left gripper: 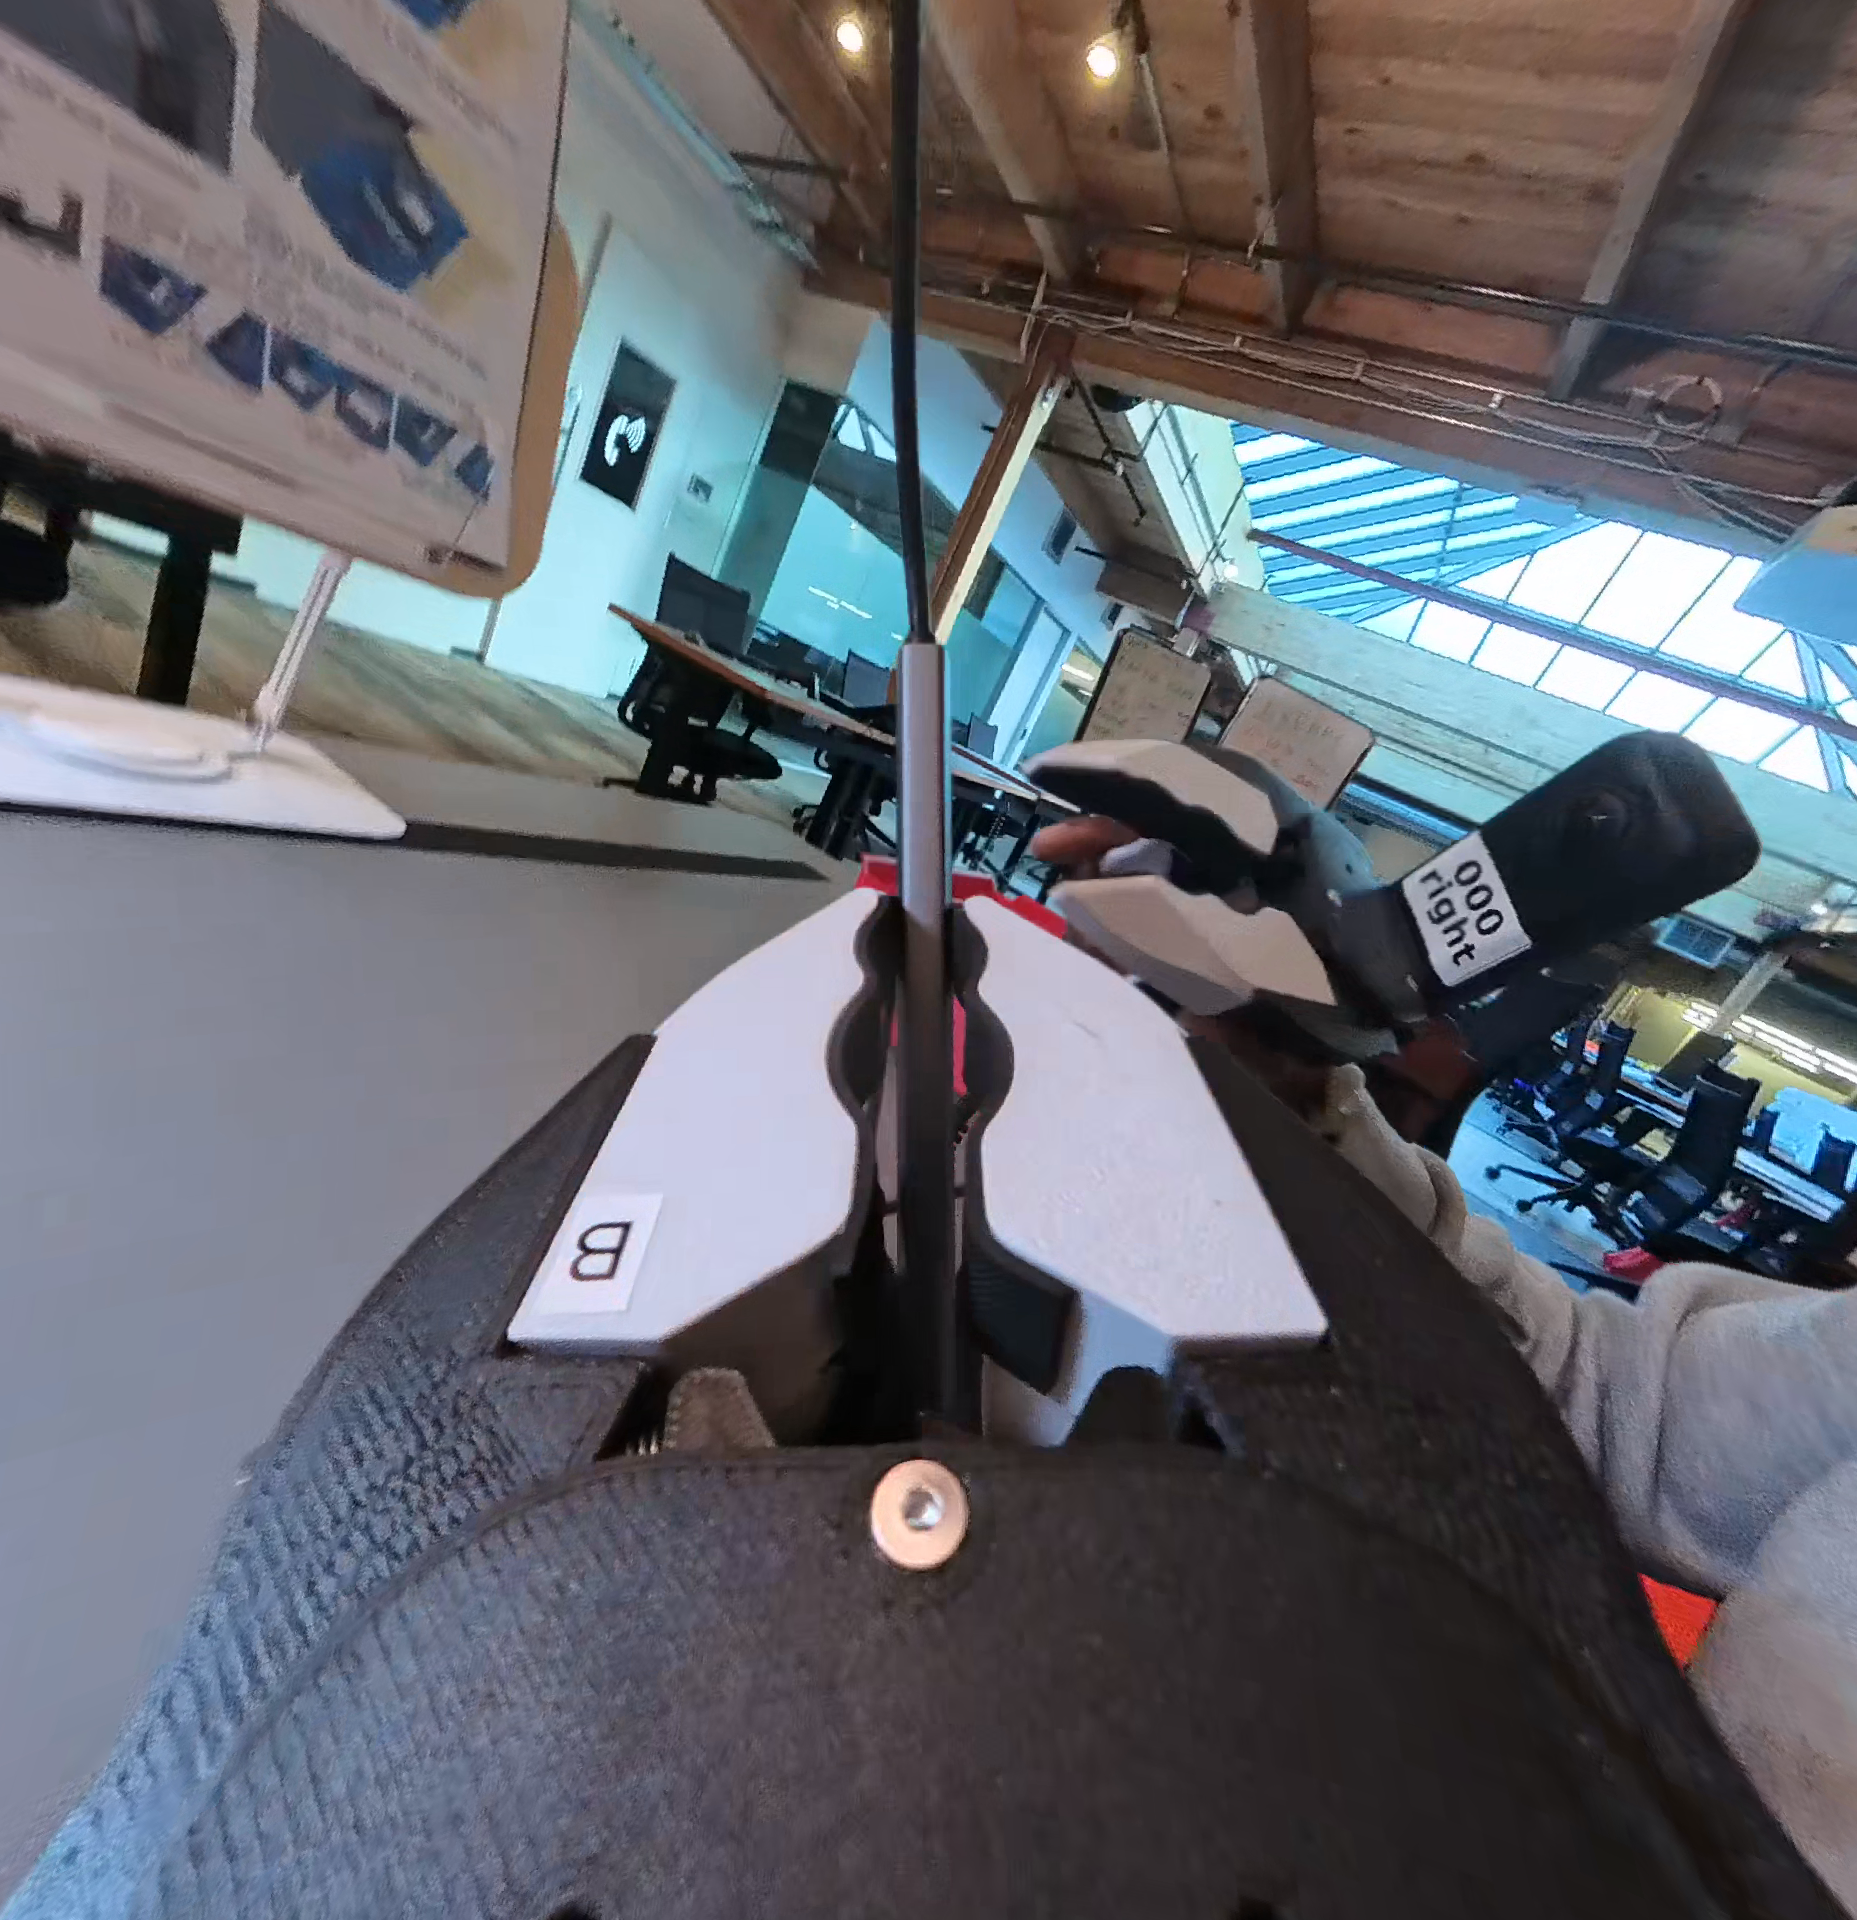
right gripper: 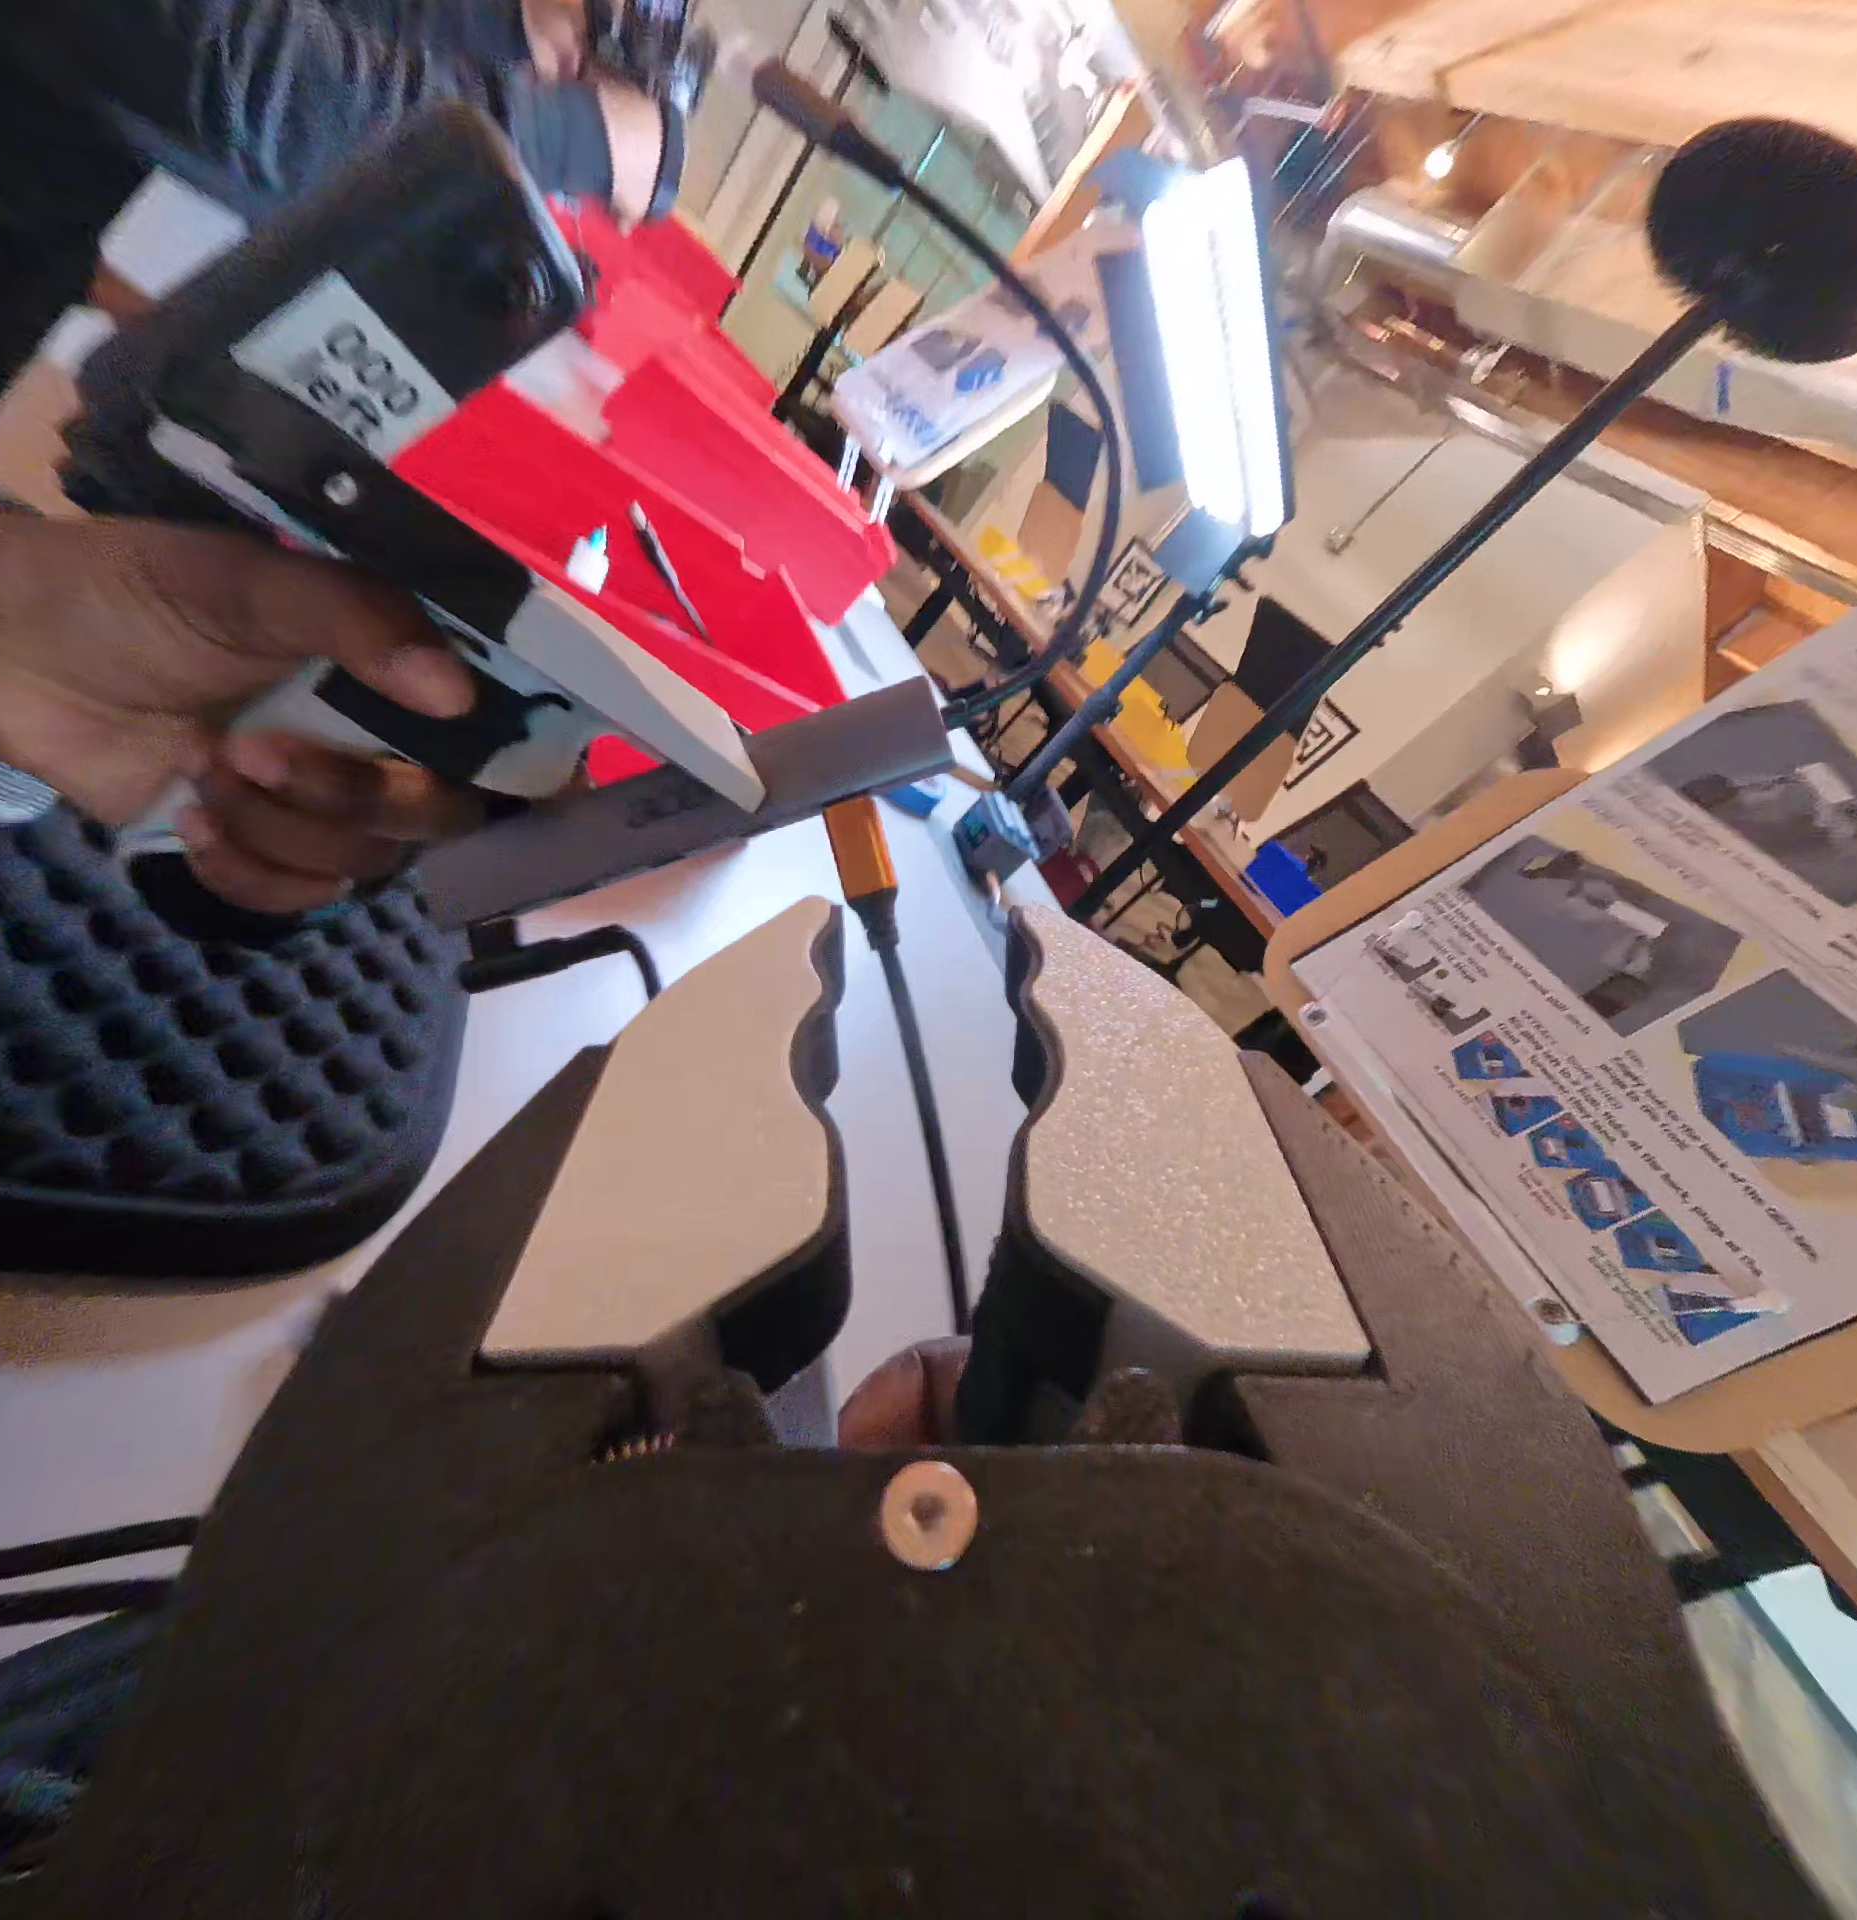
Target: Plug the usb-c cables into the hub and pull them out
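Hub, a slim grey metal slab [right gripper: 841, 753], sits clamped edge-on in your left gripper [left gripper: 919, 935], clear of the white surface [right gripper: 695, 956]. Right gripper [right gripper: 924, 966] stands open, empty, around the black cable below the plugged-in orange-sleeved plug [right gripper: 859, 847]. Grip that rigid sleeve; the cable is limp.

Grey hub [right gripper: 695, 821], orange cable plug [right gripper: 859, 844], red bins [right gripper: 633, 488], dimpled black foam [right gripper: 176, 1049].
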Demonstrator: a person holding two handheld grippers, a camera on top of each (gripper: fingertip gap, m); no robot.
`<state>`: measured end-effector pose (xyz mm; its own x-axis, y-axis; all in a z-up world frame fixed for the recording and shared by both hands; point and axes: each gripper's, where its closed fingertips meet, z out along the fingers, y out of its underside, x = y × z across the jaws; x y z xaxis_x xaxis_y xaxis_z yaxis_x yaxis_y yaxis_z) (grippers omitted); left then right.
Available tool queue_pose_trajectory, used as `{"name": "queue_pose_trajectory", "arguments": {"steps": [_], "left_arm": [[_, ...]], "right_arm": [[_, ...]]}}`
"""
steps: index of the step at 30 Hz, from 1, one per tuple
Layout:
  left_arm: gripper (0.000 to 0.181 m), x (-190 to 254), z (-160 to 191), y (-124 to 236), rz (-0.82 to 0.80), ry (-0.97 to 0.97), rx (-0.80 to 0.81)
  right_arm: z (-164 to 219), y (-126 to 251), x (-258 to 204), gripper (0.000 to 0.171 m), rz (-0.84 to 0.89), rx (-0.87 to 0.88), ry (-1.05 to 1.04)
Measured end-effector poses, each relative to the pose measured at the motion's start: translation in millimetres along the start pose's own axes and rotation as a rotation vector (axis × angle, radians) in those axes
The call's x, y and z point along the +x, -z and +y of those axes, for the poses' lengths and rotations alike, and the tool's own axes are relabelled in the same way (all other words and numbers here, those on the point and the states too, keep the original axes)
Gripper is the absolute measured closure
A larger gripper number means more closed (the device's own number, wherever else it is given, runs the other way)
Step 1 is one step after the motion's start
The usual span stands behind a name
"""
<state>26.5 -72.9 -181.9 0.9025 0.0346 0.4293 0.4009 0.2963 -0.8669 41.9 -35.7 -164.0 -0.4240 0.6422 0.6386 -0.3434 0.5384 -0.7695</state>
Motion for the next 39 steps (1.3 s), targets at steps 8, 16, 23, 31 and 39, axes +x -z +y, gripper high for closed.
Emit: {"name": "queue_pose_trajectory", "arguments": {"steps": [8, 16, 23, 31, 39], "left_arm": [[0.171, -27, 33, 11, -0.061, 0.026, -0.059], [0.171, -26, 50, 6, -0.061, -0.022, -0.169], [0.149, -21, 62, 0, -0.027, -0.041, -0.270], [0.171, -25, 59, 1, -0.080, -0.161, -0.239], [0.172, -34, 56, 5, -0.167, -0.199, -0.195]], "right_arm": [[47, -43, -39, 0.148, -0.033, -0.121, 0.071], [59, -48, -46, 0.155, -0.010, -0.158, 0.140], [64, -42, -55, 0.159, -0.037, -0.191, 0.155], [65, -43, -58, 0.158, -0.008, -0.170, 0.208], [71, -51, -61, 0.157, 0.026, -0.150, 0.152]]}}
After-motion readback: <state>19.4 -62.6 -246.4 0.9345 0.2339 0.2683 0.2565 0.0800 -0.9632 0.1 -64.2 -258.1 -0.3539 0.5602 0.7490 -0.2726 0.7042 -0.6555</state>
